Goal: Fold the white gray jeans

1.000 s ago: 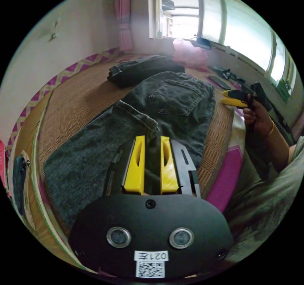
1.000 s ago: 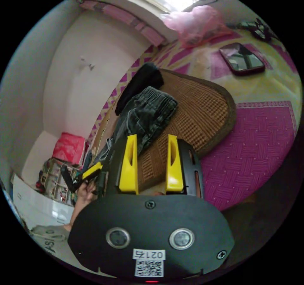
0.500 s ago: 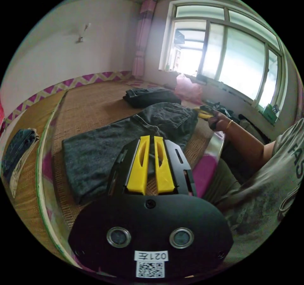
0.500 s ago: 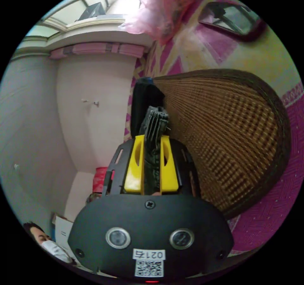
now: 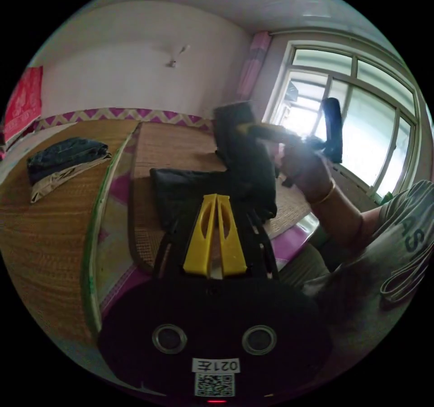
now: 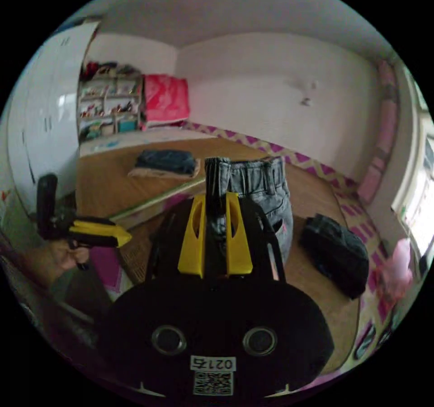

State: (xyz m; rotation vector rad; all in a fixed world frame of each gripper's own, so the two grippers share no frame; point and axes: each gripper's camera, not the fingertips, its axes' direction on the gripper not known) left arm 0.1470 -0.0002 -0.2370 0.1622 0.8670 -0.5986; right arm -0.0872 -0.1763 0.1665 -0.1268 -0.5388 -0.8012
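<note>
My right gripper (image 6: 215,203), nearest in the right gripper view, has its two yellow jaws clamped on the waistband of the faded grey denim jeans (image 6: 260,199), which hang from it above the woven brown rattan mat (image 6: 316,289); in the left gripper view the same garment (image 5: 244,163) shows dark against the window (image 5: 361,122), raised at one end with the rest trailing on the mat (image 5: 176,145). My left gripper (image 5: 216,203) holds nothing: its jaws sit together, tips touching, and in the right gripper view it (image 6: 115,236) hovers apart from the cloth. Judgement: the fold is partly done, with the legs apparently doubled lengthwise, and the remaining folds and final laying-down are still to do. Room for moving: the near mat edge (image 5: 135,249) runs just below my left jaws, with magenta bedding (image 5: 294,244) beyond it, so cloth laid too close could overhang. Farther out, a folded black garment (image 6: 337,255) lies near the jeans on the window side; a folded dark blue pile (image 6: 166,162) sits well apart on the neighbouring mat. Between them the mat looks open enough to lay the jeans.
</note>
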